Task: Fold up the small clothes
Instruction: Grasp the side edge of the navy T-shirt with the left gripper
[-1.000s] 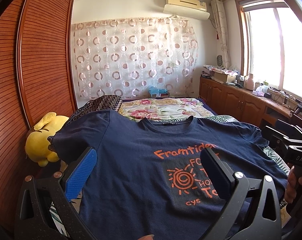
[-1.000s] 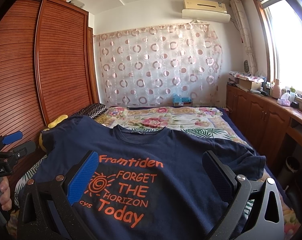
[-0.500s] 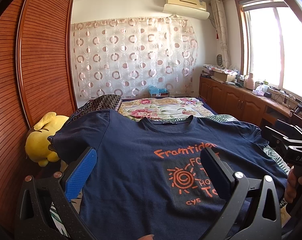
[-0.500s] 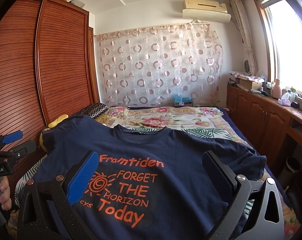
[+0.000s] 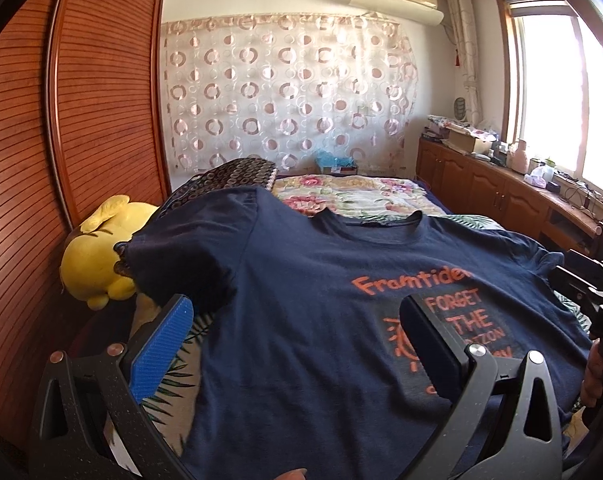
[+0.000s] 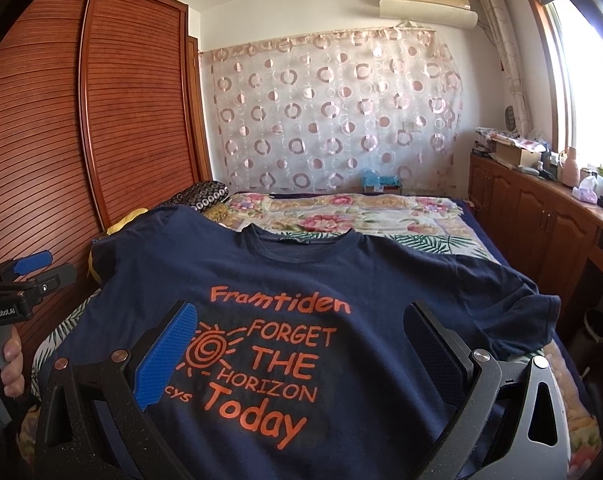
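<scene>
A navy T-shirt with orange print lies spread face up on the bed, collar toward the far end. In the right wrist view the same T-shirt reads "Framtiden FORGET THE HORIZON Today". My left gripper hovers open over the shirt's left lower half, nothing between its pads. My right gripper is open above the print, also holding nothing. The left gripper shows at the shirt's left side, and the right gripper shows beyond the right sleeve.
A floral bedspread lies under the shirt. A yellow plush toy and a patterned pillow sit at the left by the wooden wardrobe. Wooden cabinets with clutter run under the window at the right. A hand grips the left handle.
My left gripper has shifted a little to the left, so the shirt's print sits further right in its view. The right gripper has hardly moved. Both stay open.
</scene>
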